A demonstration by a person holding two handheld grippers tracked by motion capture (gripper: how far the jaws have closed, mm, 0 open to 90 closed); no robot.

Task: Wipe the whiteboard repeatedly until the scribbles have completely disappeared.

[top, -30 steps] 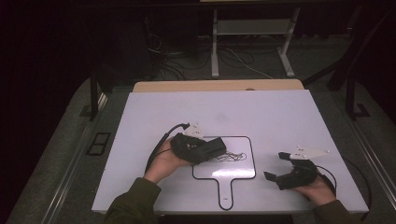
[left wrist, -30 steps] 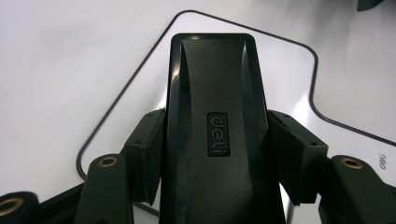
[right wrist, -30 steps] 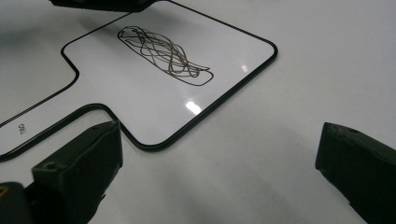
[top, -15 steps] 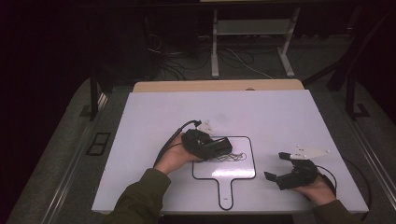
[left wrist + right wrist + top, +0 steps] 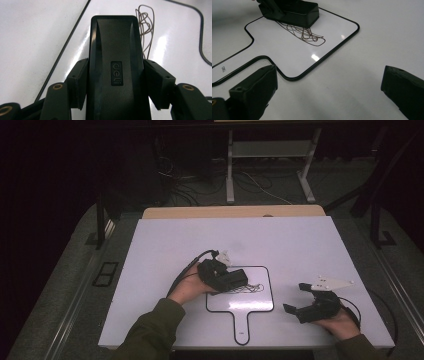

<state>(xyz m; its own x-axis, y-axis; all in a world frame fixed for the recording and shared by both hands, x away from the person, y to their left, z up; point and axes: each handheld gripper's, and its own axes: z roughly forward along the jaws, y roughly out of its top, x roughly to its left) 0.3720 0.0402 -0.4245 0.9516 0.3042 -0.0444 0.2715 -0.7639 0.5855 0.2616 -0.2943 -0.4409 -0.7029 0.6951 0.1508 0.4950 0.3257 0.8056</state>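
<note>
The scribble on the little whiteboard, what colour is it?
Brown, thin looping lines; the right gripper view shows it best.

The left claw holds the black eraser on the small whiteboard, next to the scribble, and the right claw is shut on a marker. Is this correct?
Not quite. The right claw is open and holds nothing, as the right gripper view shows. The rest is right: the left claw grips the black eraser on the small whiteboard, next to the scribble.
</note>
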